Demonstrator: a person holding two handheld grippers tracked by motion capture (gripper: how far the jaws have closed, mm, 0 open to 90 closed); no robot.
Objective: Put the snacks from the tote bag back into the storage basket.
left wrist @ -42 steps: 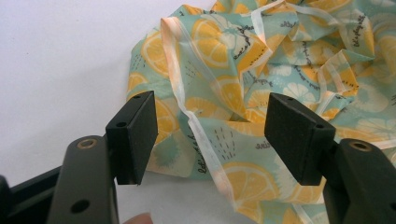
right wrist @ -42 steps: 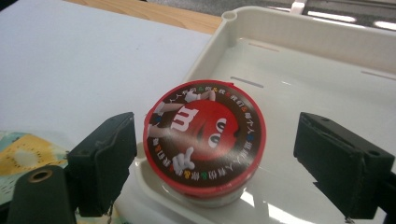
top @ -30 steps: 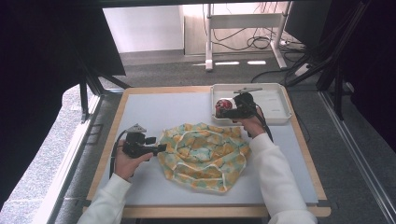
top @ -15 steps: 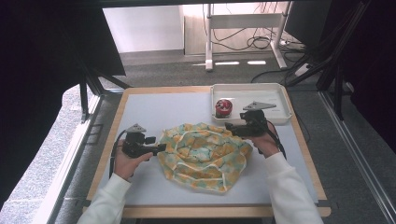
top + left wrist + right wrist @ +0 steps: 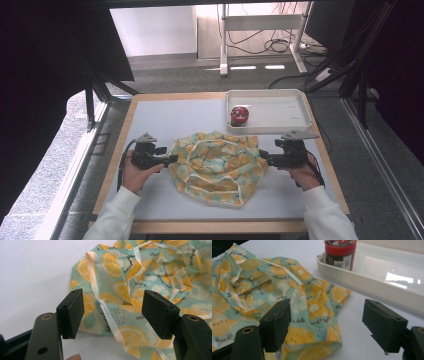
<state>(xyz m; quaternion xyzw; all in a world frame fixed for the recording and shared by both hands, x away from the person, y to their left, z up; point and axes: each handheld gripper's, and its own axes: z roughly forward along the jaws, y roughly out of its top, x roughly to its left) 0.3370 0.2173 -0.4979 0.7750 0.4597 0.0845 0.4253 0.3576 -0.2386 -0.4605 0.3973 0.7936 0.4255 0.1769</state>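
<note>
A crumpled teal cloth with a lemon print [image 5: 217,165] lies in the middle of the white table top. My left gripper [image 5: 170,159] is at its left edge, open, and the cloth's hem [image 5: 107,312] lies between the jaws untouched. My right gripper [image 5: 263,160] is at the cloth's right edge. It is open, and its jaws have just been closing a little. A corner of the cloth [image 5: 312,322] lies between them, by the left pad, not pinched. A red-lidded jar [image 5: 239,115] [image 5: 340,251] stands in the white tray [image 5: 285,112].
The white tray's near wall [image 5: 374,282] runs just beyond my right gripper, at the table's back right. Bare table top [image 5: 165,115] stretches behind and left of the cloth. A wooden rim [image 5: 115,165] frames the table.
My right gripper has come away from the jar in the tray and moved back to the cloth's right edge. The jar stays in the tray. The left gripper has kept still.
</note>
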